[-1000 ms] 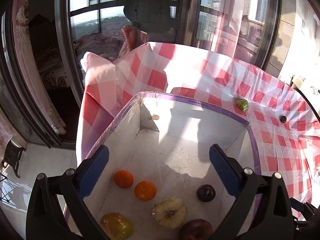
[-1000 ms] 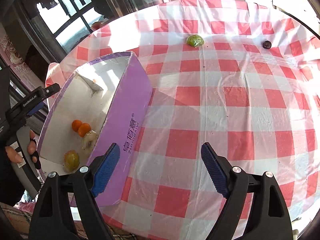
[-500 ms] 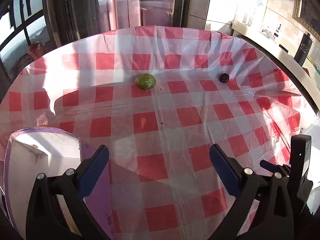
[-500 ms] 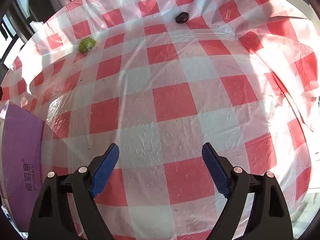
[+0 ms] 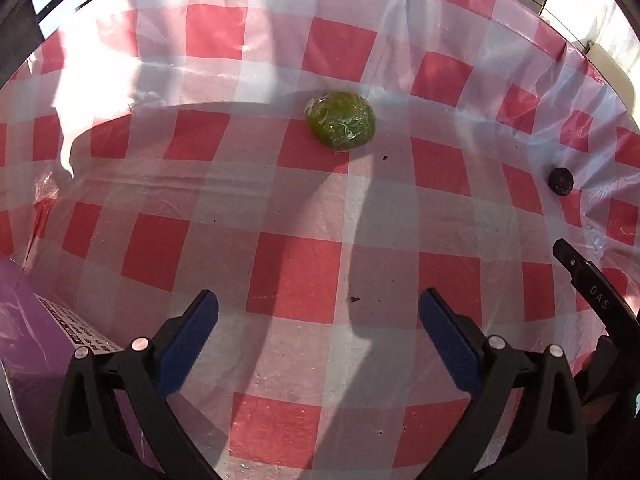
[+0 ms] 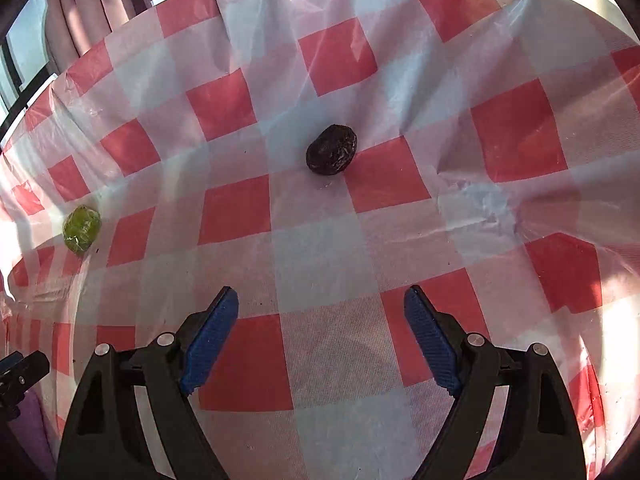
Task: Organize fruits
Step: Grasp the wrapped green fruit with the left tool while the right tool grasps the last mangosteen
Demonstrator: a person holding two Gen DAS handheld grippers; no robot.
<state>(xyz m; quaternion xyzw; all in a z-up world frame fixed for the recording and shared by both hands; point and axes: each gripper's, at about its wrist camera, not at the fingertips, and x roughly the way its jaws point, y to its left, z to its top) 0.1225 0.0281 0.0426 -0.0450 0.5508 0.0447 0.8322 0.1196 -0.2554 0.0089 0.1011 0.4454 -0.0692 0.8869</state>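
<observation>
Green, plastic-wrapped fruit (image 5: 341,126) now lies straight ahead of your left gripper (image 5: 318,330), whose jaws stand wide and empty; a second ago that view looked down into the purple box (image 5: 36,360), which has slid off to its lower left. Your right gripper (image 6: 320,336), also spread with nothing between the pads, has swung to face the dark fruit (image 6: 331,155) ahead on the checked tablecloth (image 6: 516,140). Both loose fruits are lined up for picking; neither is touched yet.

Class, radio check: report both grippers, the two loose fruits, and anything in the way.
Left gripper open, empty, facing green fruit. Right gripper open, empty, facing dark fruit. Both fruits on the cloth. Nothing in the way.
</observation>
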